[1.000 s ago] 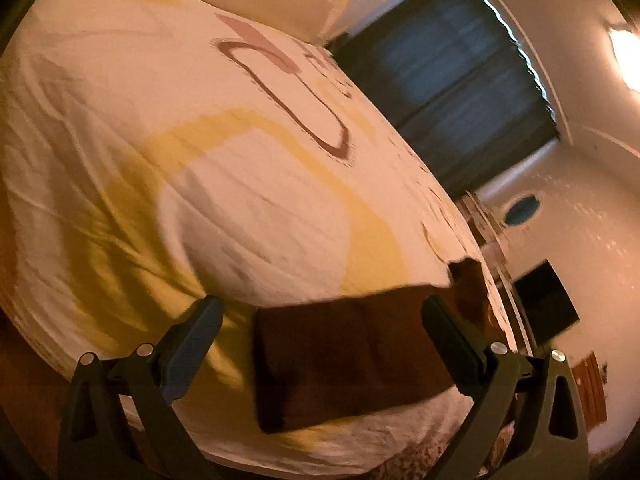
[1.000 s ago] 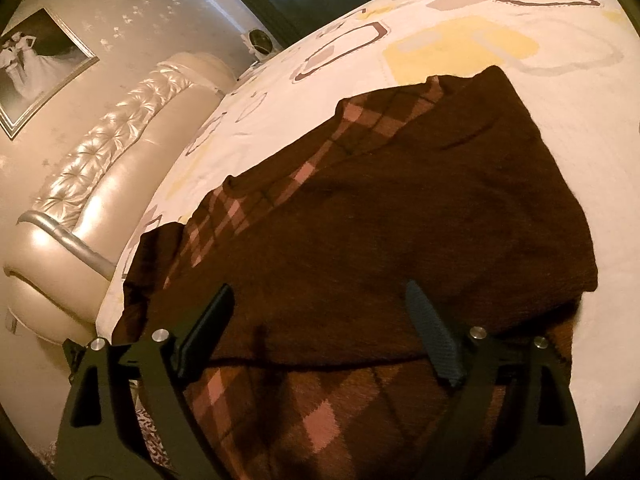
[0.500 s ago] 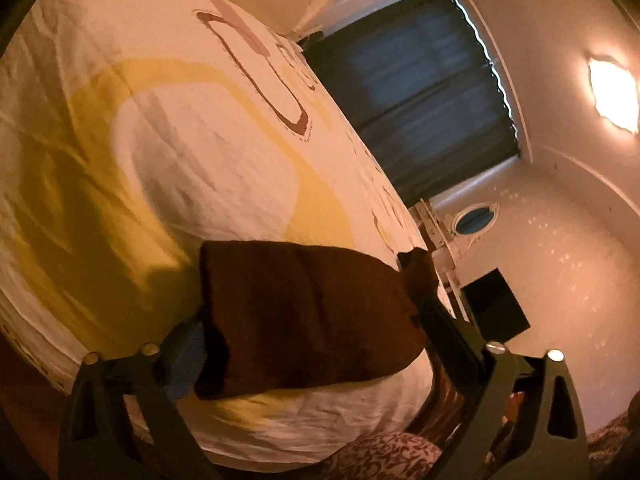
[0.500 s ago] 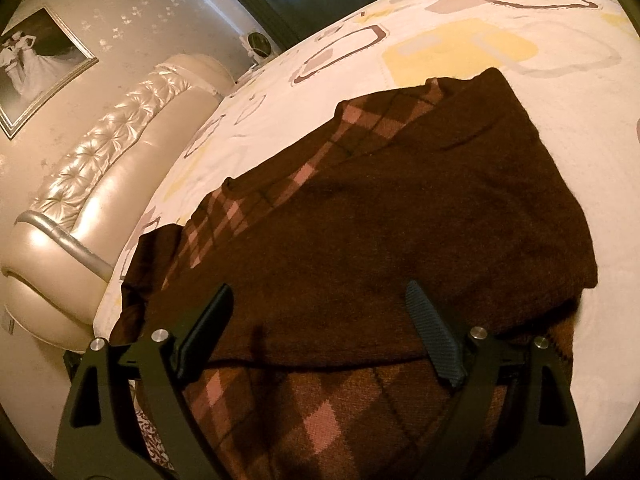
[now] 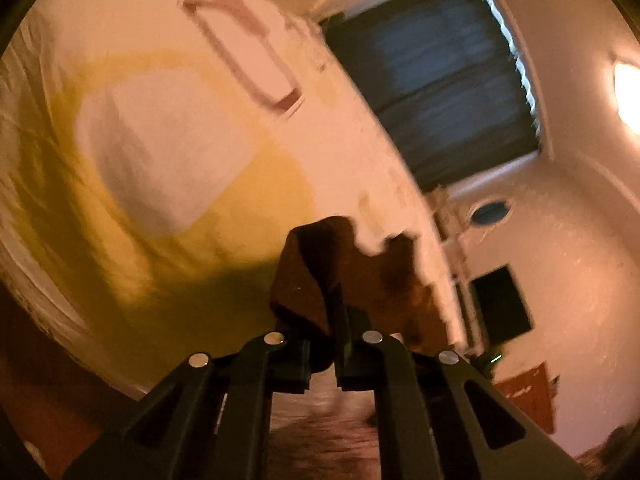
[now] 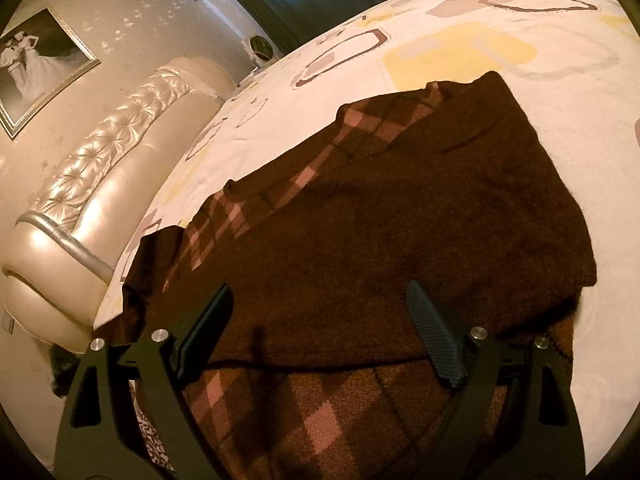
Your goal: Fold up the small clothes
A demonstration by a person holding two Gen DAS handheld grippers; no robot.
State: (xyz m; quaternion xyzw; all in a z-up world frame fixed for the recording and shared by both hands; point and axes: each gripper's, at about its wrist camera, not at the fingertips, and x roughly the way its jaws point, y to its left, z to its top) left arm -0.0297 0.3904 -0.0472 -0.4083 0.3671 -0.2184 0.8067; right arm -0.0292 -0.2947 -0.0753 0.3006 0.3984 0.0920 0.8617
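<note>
A dark brown knitted garment [image 6: 400, 216] with a pink and brown check pattern lies partly folded on the bed [image 6: 460, 48]. My right gripper [image 6: 320, 320] hovers open over its near part, holding nothing. In the left wrist view my left gripper [image 5: 326, 344] is shut on an edge of the brown garment [image 5: 316, 276], which bunches up between the fingers above the yellow and white bedsheet [image 5: 168, 152].
A padded cream headboard [image 6: 100, 184] runs along the bed's left side, with a framed photo [image 6: 40, 64] on the wall above. Dark curtains [image 5: 432, 80] hang beyond the bed. A dark screen [image 5: 500, 304] and wall lamp [image 5: 628, 96] are at right.
My left gripper has closed on the garment's edge, and the cloth now bunches up between its fingers. The right gripper has stayed open in place.
</note>
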